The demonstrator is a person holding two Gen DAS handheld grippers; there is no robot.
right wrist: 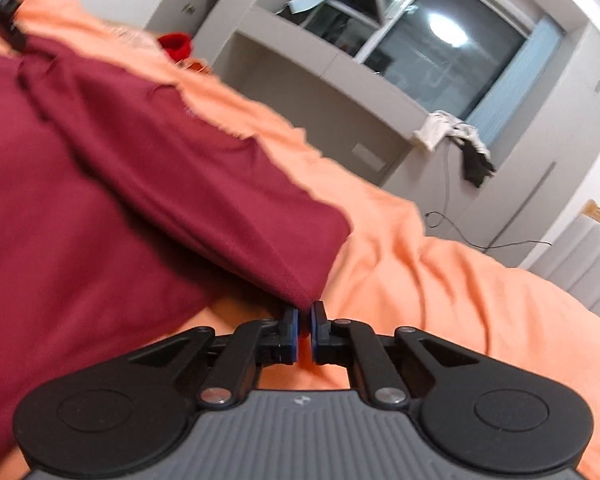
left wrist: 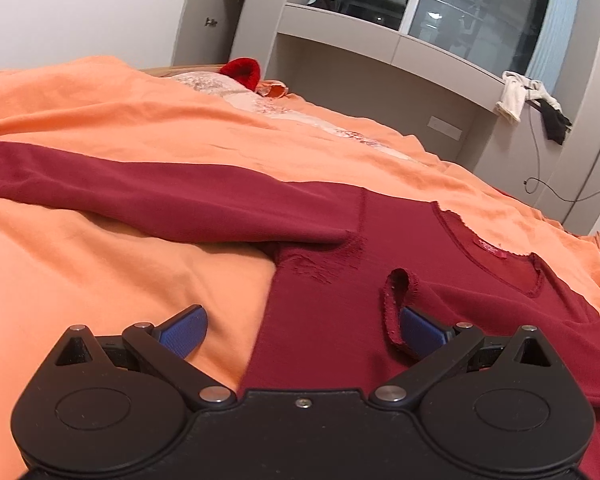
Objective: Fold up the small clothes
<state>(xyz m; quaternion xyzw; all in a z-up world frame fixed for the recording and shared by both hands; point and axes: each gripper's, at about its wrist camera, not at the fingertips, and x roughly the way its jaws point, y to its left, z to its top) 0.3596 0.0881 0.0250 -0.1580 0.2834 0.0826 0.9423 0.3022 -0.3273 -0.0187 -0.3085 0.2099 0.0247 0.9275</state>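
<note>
Progress is early. Right tongs (right wrist: 304,320), at lower centre of the right view, are pressed together, pinching the sleeve cuff of the dark red knit long-sleeved top (left wrist: 324,312). Left tongs (left wrist: 300,330) are spread over its body. Beyond, the garment lies flat on the orange bed sheet (left wrist: 100,120), the far sleeve still extended toward the left edge; every fold apparently remains.

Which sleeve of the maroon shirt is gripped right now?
The right sleeve: the right gripper is shut on its cuff end. The left sleeve lies stretched out ungripped; the left gripper is open.
</note>
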